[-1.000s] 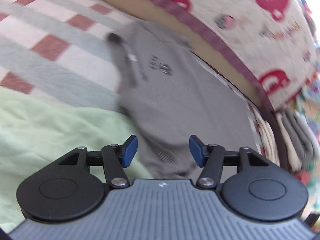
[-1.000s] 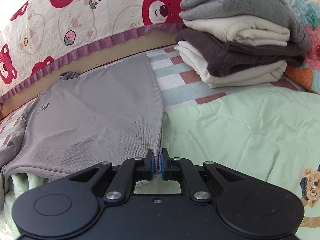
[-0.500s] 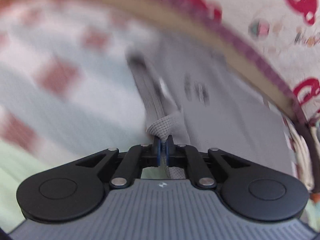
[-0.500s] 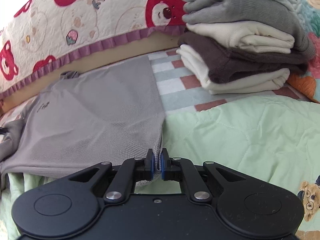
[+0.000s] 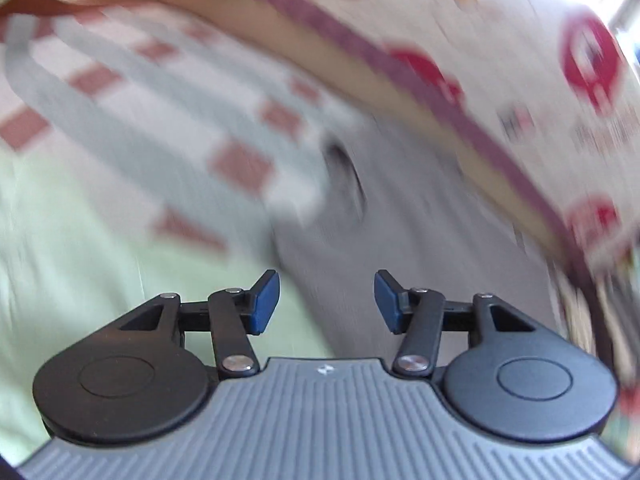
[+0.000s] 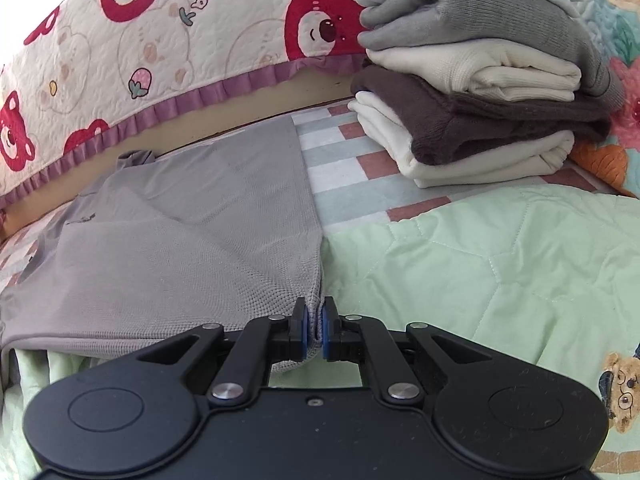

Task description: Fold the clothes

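A grey knit sweater lies spread on the bed, its neck toward the bear-print headboard. My right gripper is shut on the sweater's near right hem corner. In the blurred left wrist view the same sweater lies ahead and to the right. My left gripper is open and empty, just above the sweater's near left part. Its blue pads stand wide apart.
A stack of folded clothes stands at the right on the checked sheet. A light green quilt covers the near bed. The bear-print headboard cover with a purple frill runs along the back.
My left gripper was shut on a grey sleeve half a second ago; now it is open, has let go and is swinging left. My right gripper stays shut on the hem corner.
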Demonstrator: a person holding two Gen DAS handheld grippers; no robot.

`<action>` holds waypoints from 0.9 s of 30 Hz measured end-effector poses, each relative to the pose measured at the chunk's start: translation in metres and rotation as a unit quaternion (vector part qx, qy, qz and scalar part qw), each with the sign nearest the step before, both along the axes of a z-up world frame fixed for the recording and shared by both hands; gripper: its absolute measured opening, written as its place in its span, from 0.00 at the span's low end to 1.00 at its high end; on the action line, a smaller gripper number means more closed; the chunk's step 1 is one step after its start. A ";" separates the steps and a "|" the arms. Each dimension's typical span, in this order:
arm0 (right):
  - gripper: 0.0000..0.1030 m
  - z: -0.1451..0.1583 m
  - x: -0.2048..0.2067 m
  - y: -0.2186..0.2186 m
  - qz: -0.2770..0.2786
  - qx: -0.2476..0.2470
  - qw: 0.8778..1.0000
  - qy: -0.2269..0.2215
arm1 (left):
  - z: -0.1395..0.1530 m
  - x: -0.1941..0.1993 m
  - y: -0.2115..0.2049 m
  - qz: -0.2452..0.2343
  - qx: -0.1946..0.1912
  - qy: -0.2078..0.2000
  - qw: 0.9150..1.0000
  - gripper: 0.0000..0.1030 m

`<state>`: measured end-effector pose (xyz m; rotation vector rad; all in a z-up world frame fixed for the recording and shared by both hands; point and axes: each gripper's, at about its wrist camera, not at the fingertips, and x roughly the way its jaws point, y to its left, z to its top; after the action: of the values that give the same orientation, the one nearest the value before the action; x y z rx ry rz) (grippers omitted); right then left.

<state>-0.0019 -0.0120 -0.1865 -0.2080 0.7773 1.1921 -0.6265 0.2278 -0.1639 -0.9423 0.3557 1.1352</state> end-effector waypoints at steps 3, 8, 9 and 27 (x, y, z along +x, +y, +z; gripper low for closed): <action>0.06 -0.004 -0.002 0.002 0.000 -0.006 1.000 0.001 | -0.013 0.016 -0.039 -0.064 -0.005 0.023 0.998 0.51; 0.06 -0.005 0.001 0.001 -0.007 -0.003 1.000 0.016 | -0.031 0.020 -0.065 -0.079 -0.032 0.007 0.996 0.67; 0.06 -0.006 0.001 0.001 -0.007 -0.003 1.000 0.017 | -0.034 0.023 -0.066 -0.082 -0.038 0.011 0.996 0.68; 0.07 0.000 0.005 -0.002 -0.003 0.028 1.000 0.014 | 0.022 0.043 -0.105 -0.050 0.003 0.053 0.997 0.05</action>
<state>0.0036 -0.0136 -0.1865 -0.1435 0.7687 1.2124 -0.5833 0.1233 -0.1424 -0.8525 0.4804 1.0970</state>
